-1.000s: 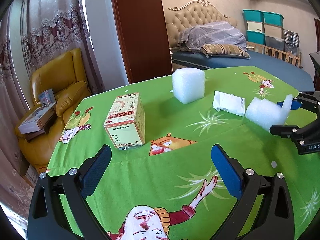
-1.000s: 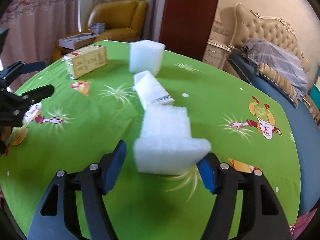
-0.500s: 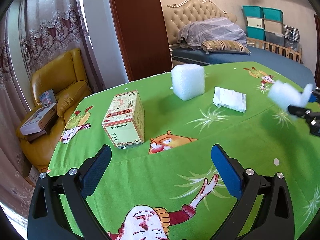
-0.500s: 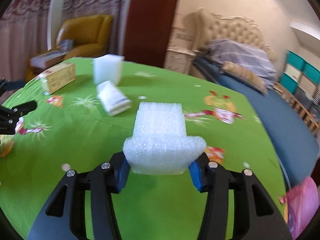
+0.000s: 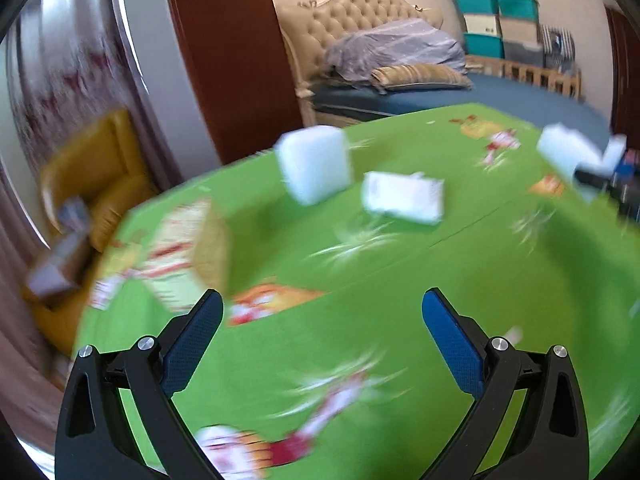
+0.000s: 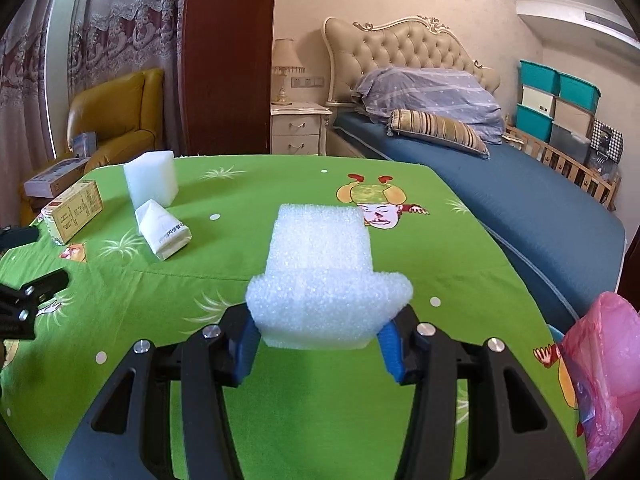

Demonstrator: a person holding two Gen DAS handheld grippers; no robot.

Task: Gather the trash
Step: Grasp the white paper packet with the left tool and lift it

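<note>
Pink bag (image 6: 604, 364) at table edge, contents hidden from view.

Each view is taken from behind its own two fingers, angled down across the green tablecloth (image 6: 460, 248) toward the bed (image 6: 520, 184). Beyond the fingers of both, the white foam cube (image 5: 314, 164) (image 6: 151, 176) and yellow carton (image 5: 188, 248) (image 6: 72, 211) are shared.

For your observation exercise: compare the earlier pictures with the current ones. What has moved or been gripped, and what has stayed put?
The right gripper closed on the foam piece, lifted it off the green tablecloth and swung right toward the pink bag. The left gripper stayed open. Foam cube, white packet and yellow box stayed put.
</note>
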